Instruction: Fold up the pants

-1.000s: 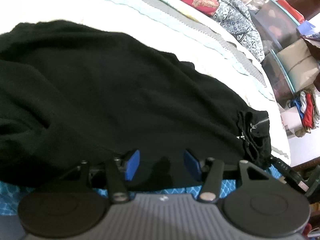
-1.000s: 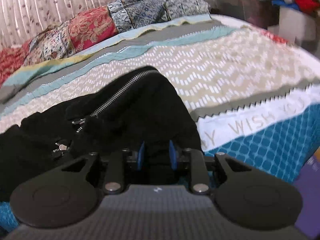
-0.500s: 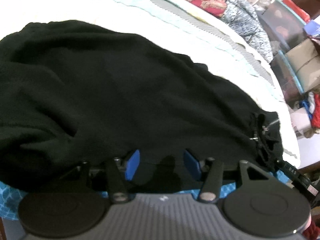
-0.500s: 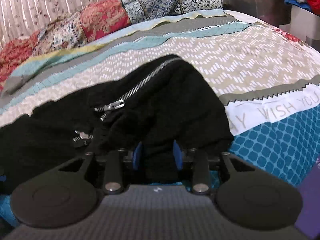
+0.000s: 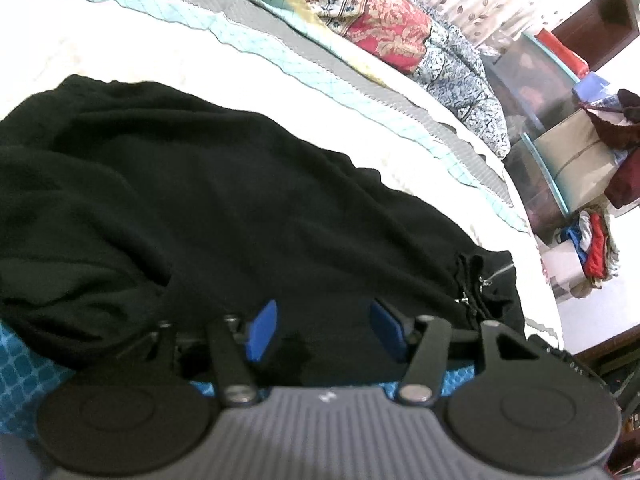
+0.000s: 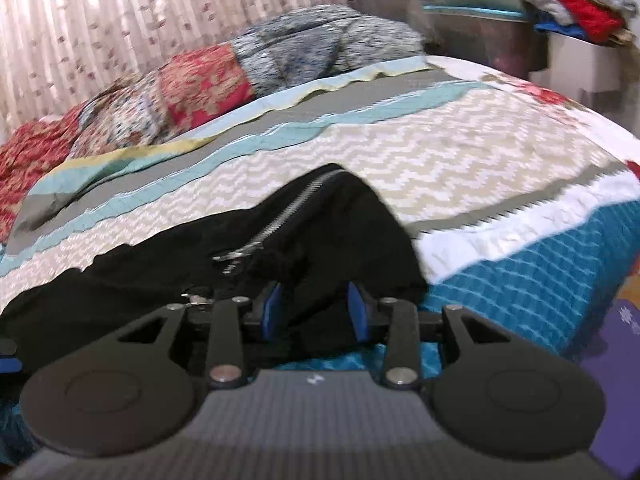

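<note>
Patterned bedspread (image 6: 460, 168) with chevron, grey, teal and white bands covers the bed, with a floral quilt (image 6: 208, 80) bunched along its far side before a pleated curtain (image 6: 120, 12), and clear storage bins (image 5: 560, 152) stacked with clothes beyond the bed's end. Black pants (image 5: 200, 208) lie spread across the bedspread, reaching to its near teal edge; in the right wrist view their silver zipper (image 6: 280, 220) runs up a raised fold of the cloth. The left tongs (image 5: 323, 332) stand spread over the near hem, their blue pads (image 5: 262, 330) well apart and the jaws opening, with black fabric lying between them but not pressed on either side. The right tongs (image 6: 314, 312) sit at the zipper end, narrower but also parted, their jaws opening too; a hump of the pants rises between the blue pads (image 6: 357, 312), and a gap shows beside the cloth.
</note>
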Motion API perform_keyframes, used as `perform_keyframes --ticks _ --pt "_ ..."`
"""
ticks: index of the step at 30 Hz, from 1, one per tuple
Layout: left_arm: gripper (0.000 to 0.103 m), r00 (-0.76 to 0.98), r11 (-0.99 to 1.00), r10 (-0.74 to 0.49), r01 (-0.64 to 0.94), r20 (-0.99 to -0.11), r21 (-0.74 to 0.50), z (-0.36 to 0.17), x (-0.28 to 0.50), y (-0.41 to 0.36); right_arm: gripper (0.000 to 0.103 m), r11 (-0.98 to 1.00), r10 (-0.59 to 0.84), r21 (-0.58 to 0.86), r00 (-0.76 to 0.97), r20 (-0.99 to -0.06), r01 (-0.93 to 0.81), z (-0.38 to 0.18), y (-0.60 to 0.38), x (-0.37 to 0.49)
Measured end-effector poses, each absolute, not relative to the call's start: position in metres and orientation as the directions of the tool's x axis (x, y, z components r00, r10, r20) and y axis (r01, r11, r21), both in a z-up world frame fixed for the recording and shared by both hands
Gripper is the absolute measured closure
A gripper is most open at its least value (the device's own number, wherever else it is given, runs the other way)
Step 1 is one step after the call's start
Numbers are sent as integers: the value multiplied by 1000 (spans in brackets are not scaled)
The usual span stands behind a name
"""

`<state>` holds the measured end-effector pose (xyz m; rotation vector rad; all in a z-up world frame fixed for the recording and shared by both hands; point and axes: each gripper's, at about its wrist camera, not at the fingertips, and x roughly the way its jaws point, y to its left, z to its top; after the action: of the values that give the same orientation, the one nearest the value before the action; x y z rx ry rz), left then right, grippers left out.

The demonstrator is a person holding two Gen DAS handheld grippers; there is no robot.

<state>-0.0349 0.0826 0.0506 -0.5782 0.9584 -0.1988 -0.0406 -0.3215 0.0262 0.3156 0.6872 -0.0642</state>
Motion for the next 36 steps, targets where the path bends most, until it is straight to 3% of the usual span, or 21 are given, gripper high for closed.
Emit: perform_keyframes --ticks 3,6,10,12,15,17,23,26,28,29,30,32,36 --pt "50 604 826 -401 -88 -689 -557 60 -44 93 62 934 0 270 754 -657 235 22 -334 -49" --pt "46 668 821 -373 -85 -644 -564 78 -64 115 62 935 32 291 768 -640 203 29 -326 -51" --pt "34 754 822 -257 -159 -605 -547 95 -106 156 61 962 151 274 806 -572 14 48 -277 -41" --pt "22 774 804 -176 -242 -608 -542 95 -126 182 61 959 230 269 793 -564 -87 53 -247 -30" --pt "14 776 729 -112 -360 -621 -582 82 -147 216 61 932 357 269 743 -567 -243 57 -195 -10" --pt "3 773 658 -118 -409 -623 -632 68 -153 235 63 901 434 282 690 -579 -330 59 -158 4" --pt "0 780 565 -226 -383 -583 -731 34 -125 253 67 766 634 372 522 -570 -523 67 -45 39" --pt "0 747 521 -265 -421 -610 -742 2 -98 252 65 685 723 513 393 -568 -518 52 -1 59" --pt "3 737 496 -260 -452 -624 -741 -16 -89 246 67 645 738 608 173 -652 -462 10 38 73" --pt "25 740 521 -225 -459 -634 -720 -13 -88 240 70 690 675 582 94 -731 -431 -18 57 74" --pt "62 730 556 -218 -453 -648 -697 -7 -84 234 71 705 666 567 125 -735 -425 -28 61 71" --pt "73 730 599 -221 -421 -646 -681 2 -82 226 70 702 674 560 155 -722 -440 -23 62 68" --pt "76 780 740 -153 -316 -606 -594 39 -90 193 68 673 725 630 175 -667 -388 -6 37 76"
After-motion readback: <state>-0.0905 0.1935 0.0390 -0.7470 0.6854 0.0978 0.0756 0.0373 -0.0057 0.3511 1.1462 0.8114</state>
